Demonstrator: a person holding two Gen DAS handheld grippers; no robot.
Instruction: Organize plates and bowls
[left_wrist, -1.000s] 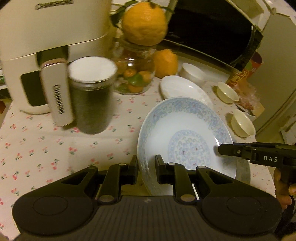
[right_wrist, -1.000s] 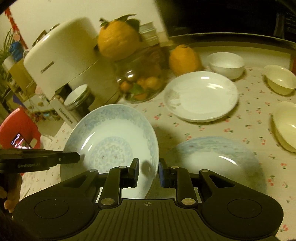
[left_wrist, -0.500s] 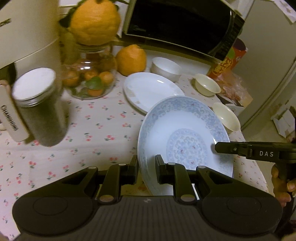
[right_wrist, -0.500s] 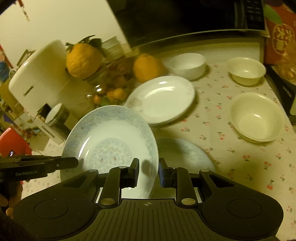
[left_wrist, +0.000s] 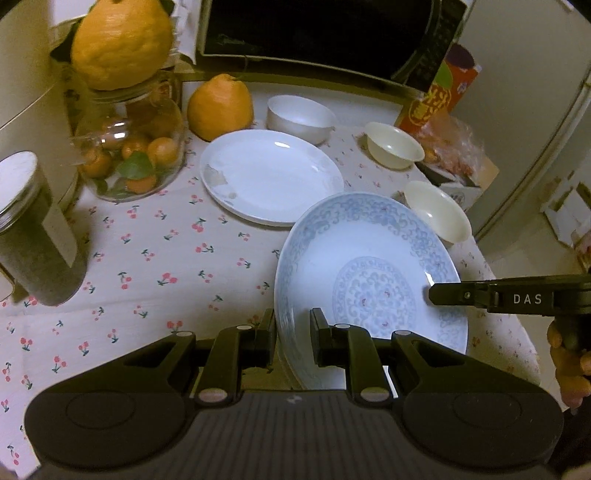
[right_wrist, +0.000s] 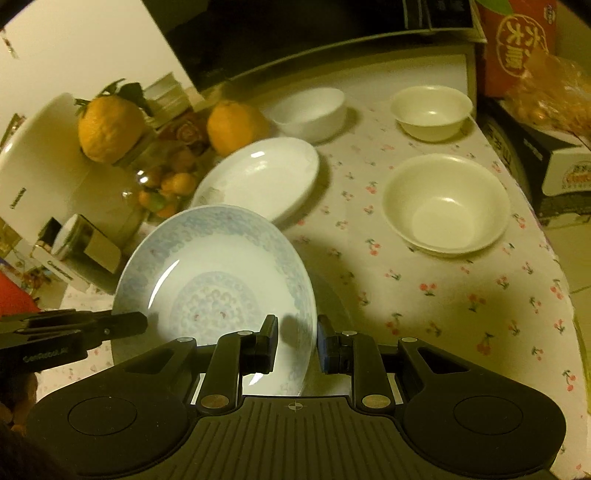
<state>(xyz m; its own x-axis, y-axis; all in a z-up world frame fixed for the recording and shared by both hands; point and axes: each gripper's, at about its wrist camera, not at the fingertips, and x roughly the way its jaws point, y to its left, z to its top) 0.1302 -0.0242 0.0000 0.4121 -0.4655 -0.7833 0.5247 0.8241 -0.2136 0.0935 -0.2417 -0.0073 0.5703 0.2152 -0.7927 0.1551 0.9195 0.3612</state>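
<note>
A blue-patterned plate (left_wrist: 369, 273) (right_wrist: 214, 280) hangs tilted above the tablecloth, held from both sides. My left gripper (left_wrist: 293, 332) is shut on its near-left rim. My right gripper (right_wrist: 297, 339) is shut on the opposite rim, and its tip shows over the plate's right side in the left wrist view. A white plate (left_wrist: 273, 177) (right_wrist: 258, 177) lies just beyond. Behind it stands a white bowl (left_wrist: 301, 118) (right_wrist: 314, 109). Two cream bowls (left_wrist: 393, 146) (left_wrist: 437, 210) sit to the right, also in the right wrist view (right_wrist: 430, 110) (right_wrist: 445, 205).
A glass jar of small oranges (left_wrist: 133, 147) topped by a large citrus, a second citrus (left_wrist: 219, 107) and a dark canister (left_wrist: 33, 236) stand at the left. A microwave (left_wrist: 317, 33) and a snack box (left_wrist: 439, 99) line the back. The table edge (right_wrist: 569, 295) curves at the right.
Both grippers carried the blue plate to the right across the table, toward the white plate and bowls. The pale appliance slid out of the left wrist view. Both grips stayed the same.
</note>
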